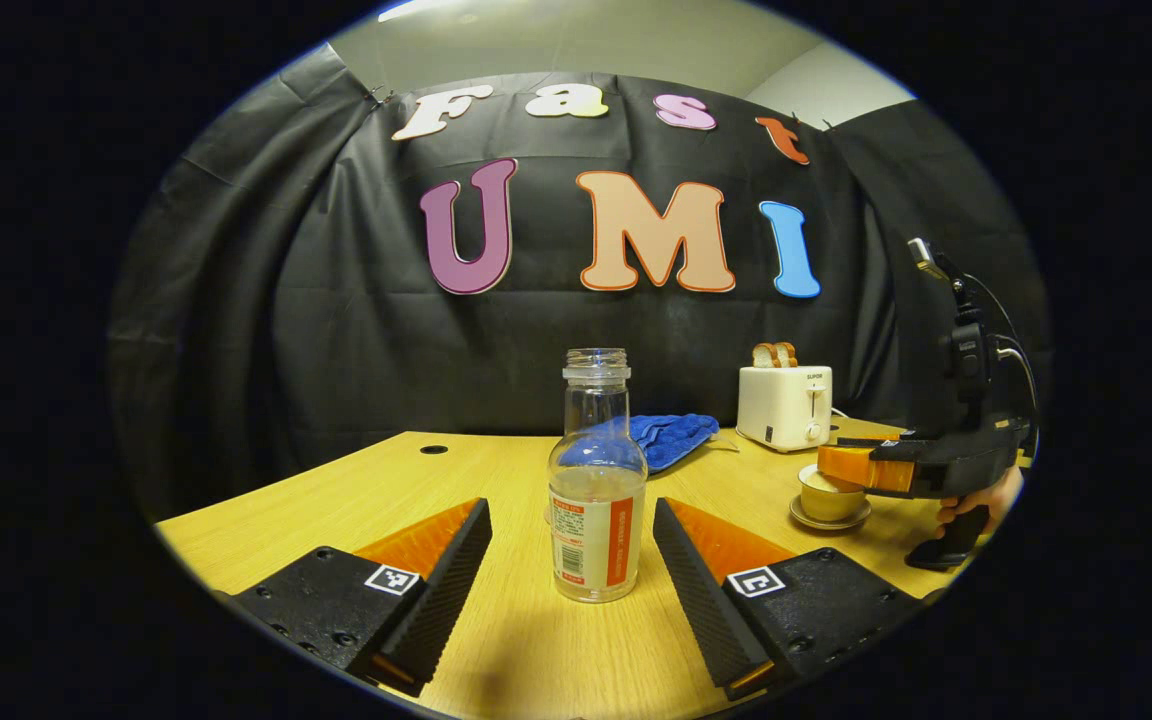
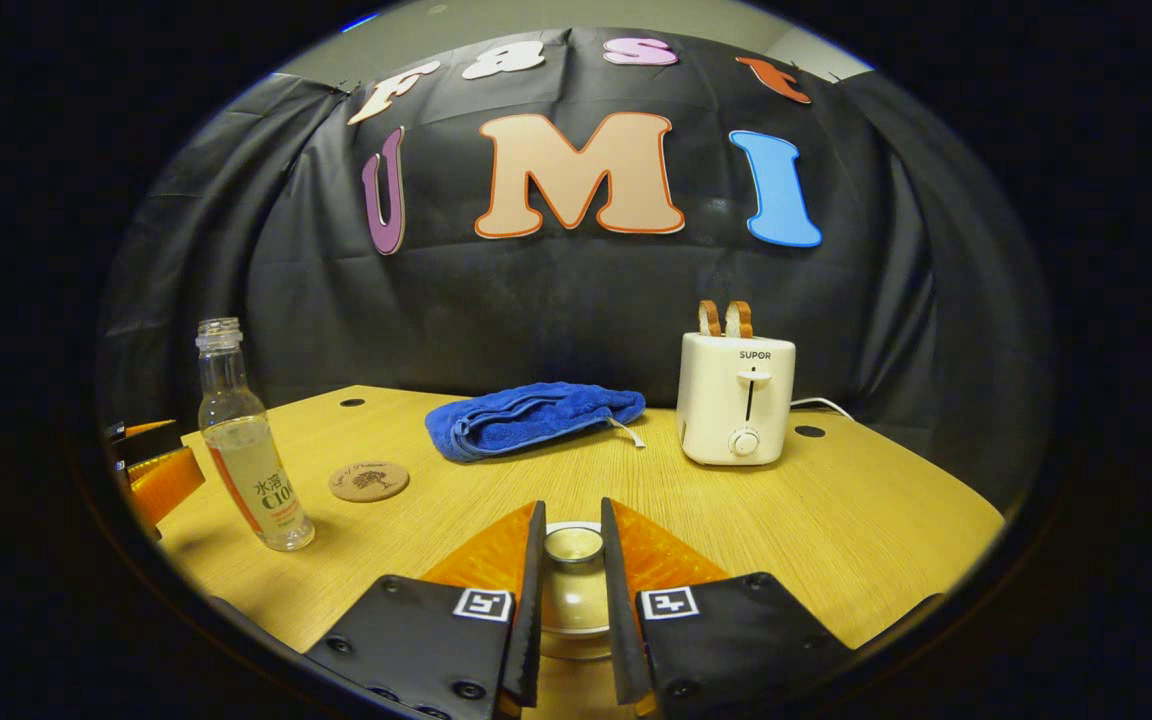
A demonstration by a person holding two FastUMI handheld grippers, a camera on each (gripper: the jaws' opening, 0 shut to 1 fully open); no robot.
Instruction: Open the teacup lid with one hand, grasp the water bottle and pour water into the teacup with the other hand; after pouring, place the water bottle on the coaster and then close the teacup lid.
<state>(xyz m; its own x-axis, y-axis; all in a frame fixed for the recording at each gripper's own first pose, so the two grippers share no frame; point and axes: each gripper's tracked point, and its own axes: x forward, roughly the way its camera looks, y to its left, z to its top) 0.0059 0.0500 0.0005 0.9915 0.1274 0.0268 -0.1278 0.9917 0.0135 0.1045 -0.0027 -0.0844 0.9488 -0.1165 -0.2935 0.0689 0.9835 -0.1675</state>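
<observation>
Two grippers, one bottle, one cup, logged left to right.

Left gripper (image 1: 572, 570): jaws spread wide to either side of the bottle (image 1: 596, 500), touching neither wall; it holds nothing. Fingers (image 1: 451, 580) are wedge-shaped with ribbed faces.

Bottle: clear, round-shouldered, narrow threaded neck, no cap, part full, glossy label round the body. It stands upright on the table (image 1: 286, 510), a pale wood-grain top. Risk, as I judge it: smooth wall plus open mouth, so an off-centre squeeze could twist or tip it and spill.

Coaster (image 2: 368, 481): flat round disc, cork-like, printed, bare, just right of the bottle in the right gripper view.

Cloth (image 2: 534, 418): blue, nubby, folded, at the back.

Right gripper (image 2: 573, 560): jaws nearly closed on the lid (image 2: 573, 545), a small round glazed knob; both fingers (image 2: 533, 580) look to press it. Cup (image 1: 829, 495): cream ceramic on a saucer (image 1: 826, 520), lid on. Risk: a slick knob may slip, or the lid may drag the cup as it lifts.

Toaster (image 2: 736, 398): cream, boxy, two slices up.
</observation>
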